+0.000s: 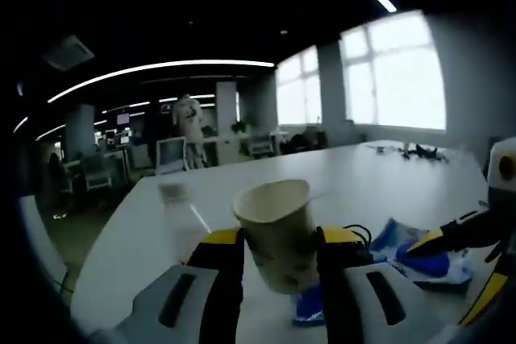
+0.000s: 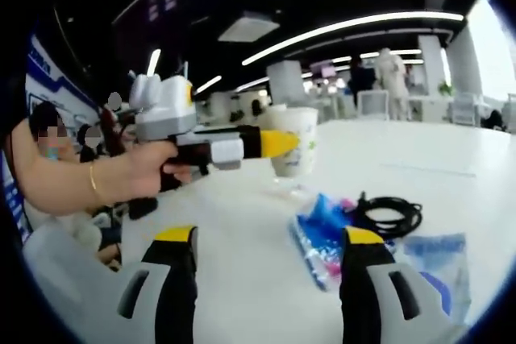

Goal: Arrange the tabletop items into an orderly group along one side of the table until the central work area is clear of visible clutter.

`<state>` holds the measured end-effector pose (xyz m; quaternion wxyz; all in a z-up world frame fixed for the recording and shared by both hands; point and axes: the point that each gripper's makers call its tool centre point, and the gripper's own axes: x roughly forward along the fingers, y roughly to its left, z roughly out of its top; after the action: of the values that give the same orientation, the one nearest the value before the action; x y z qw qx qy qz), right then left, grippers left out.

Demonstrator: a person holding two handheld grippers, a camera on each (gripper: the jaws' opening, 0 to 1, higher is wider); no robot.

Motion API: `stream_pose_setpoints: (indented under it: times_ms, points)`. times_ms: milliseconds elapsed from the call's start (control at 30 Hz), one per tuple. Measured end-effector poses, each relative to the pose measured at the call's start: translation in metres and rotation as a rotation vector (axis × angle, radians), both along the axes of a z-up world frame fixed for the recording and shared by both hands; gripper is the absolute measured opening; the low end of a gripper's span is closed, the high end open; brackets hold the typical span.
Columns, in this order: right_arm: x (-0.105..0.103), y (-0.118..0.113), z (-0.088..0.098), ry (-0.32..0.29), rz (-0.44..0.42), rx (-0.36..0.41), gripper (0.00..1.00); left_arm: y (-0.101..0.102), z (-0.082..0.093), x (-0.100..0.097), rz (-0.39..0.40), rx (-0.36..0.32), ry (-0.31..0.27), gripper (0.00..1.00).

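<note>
A white paper cup (image 1: 272,227) is held tilted above the white table (image 1: 363,175), with my left gripper (image 1: 278,241) shut on its sides. In the right gripper view a hand holds that left gripper (image 2: 282,144), and the cup (image 2: 301,155) sits at its yellow tips. My right gripper (image 2: 270,235) is open, its jaws wide apart over a blue snack packet (image 2: 321,239) lying on the table. One finger (image 1: 455,233) of it reaches in from the right and rests over a blue packet (image 1: 427,263).
A coiled black cable (image 2: 391,215) lies right of the packets, and a second blue-and-clear packet (image 2: 442,257) lies nearer. Small dark items (image 1: 407,151) sit at the table's far end. Office chairs and a standing person (image 1: 189,130) are beyond the table.
</note>
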<state>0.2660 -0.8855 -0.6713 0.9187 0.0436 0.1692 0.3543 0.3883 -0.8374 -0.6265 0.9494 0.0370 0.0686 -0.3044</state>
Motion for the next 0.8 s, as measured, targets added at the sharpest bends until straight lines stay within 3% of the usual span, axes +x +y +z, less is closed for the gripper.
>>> stream_pose_setpoints:
  times_ms: [233,333,467,800]
  points:
    - [0.004,-0.008,-0.001,0.007,-0.023,0.007,0.69,-0.006,-0.011,0.016,0.032,0.033,0.002,0.33]
    - [0.005,-0.010,-0.003,0.009,-0.026,0.001,0.69,-0.003,-0.020,0.023,0.066,0.128,-0.003,0.33]
    - [0.008,-0.013,-0.004,0.012,-0.033,0.002,0.69,-0.008,-0.025,0.031,0.079,0.111,0.003,0.33]
    - [0.012,-0.022,-0.009,0.026,-0.058,0.003,0.69,-0.008,-0.037,0.050,0.150,0.146,-0.007,0.34]
